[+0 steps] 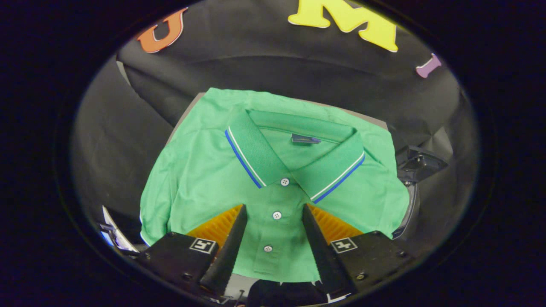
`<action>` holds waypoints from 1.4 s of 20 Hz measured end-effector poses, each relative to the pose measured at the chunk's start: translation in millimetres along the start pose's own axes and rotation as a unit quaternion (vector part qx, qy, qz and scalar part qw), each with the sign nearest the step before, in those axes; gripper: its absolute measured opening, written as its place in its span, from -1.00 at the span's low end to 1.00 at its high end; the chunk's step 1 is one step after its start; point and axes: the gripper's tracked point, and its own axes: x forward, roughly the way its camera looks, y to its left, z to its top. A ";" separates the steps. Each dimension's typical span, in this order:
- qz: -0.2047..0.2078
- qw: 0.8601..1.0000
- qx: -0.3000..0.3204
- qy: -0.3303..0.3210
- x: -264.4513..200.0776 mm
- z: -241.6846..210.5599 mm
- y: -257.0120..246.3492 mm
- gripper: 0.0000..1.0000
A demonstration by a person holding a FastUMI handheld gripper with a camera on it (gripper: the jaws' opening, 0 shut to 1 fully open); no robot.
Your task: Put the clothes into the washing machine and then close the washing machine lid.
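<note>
- Between the fingers of the gripper [273, 221], the placket of a folded green polo [204, 170] runs straight ahead, its buttons [277, 215] in the gap.
- Jaws stand released, wide apart, holding nothing; whether the tips touch the cloth cannot be told.
- Polo lies flat on a grey surface [371, 119], collar [256, 157] beyond the fingers, its edge striped white and blue.
- Dark object [420, 164] sits just beside the polo's right side; what it is cannot be told.
- Risk, as a judgement: closing on the flat placket may pinch only the top layer, so the polo unfolds, drags and slips free while lifted.
- Risk: a trailing sleeve or hem could snag that dark object.
- Writing: a small dark neck label [305, 139] is too small to read; the finger bases carry square marker patterns, no words.
</note>
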 end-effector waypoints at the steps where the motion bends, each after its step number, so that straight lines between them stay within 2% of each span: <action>1: -0.002 1.000 0.011 0.000 2.1 -0.5 -3.6 0.42; 3: -0.006 1.000 0.015 -0.006 2.9 0.3 -5.7 -0.08; 5: 0.000 1.000 -0.007 -0.006 2.0 0.1 -6.7 -0.58; 8: 0.018 1.000 0.000 0.002 -0.1 -1.7 -10.6 -0.80; 12: 0.018 1.000 0.017 0.006 -4.4 1.0 -18.4 -0.86; 16: 0.035 0.999 0.034 -0.002 -21.4 3.3 -23.1 -0.86; 28: 0.060 0.994 0.079 -0.045 -90.3 11.3 -64.0 -0.87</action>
